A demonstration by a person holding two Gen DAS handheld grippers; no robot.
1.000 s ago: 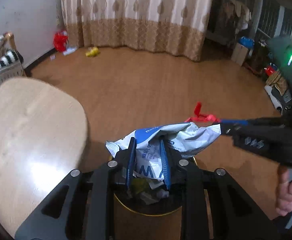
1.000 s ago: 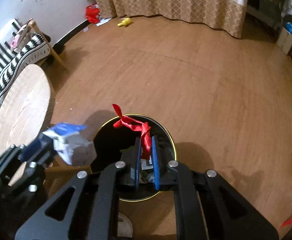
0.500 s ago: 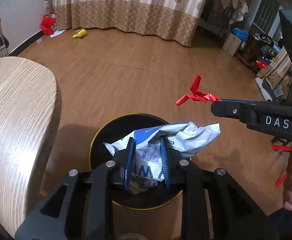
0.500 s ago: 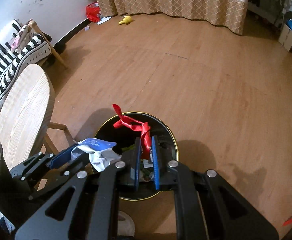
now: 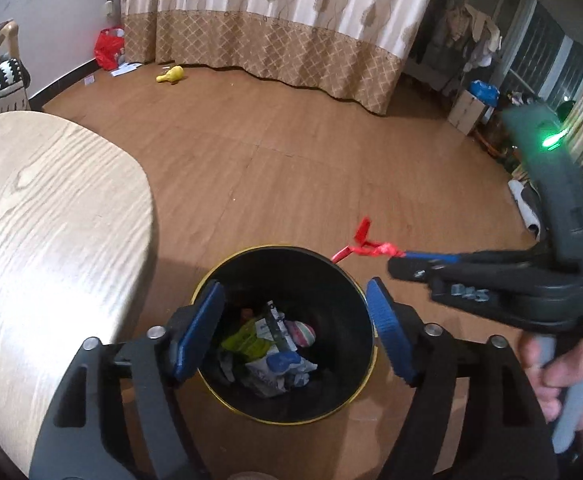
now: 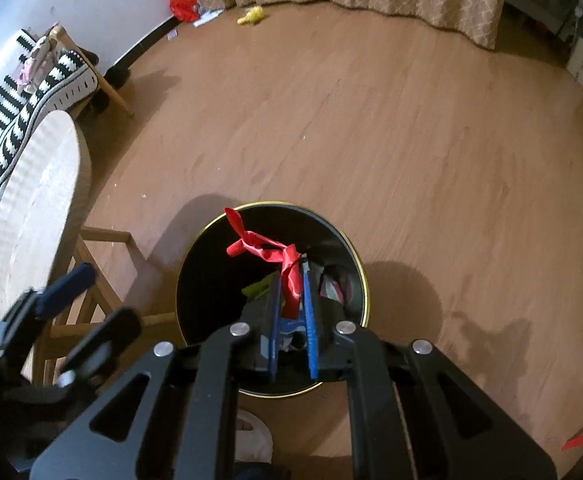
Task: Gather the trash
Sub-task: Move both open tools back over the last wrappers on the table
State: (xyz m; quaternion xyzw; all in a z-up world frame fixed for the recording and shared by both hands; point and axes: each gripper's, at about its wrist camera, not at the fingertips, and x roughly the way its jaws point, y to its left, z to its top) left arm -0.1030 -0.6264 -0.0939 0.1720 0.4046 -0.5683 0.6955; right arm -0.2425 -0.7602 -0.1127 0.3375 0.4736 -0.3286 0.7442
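Left wrist view: my left claw has just sprung wide, nothing between its pads, bin below; my right claw pinches red ribbon.

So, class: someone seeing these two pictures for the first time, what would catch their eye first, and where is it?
Probably the red ribbon, pinched in the right tongs above the black bin at the picture's centre. Next, the left tongs, whose jaws have just been opening and now hold nothing, over the wrappers lying inside that bin.
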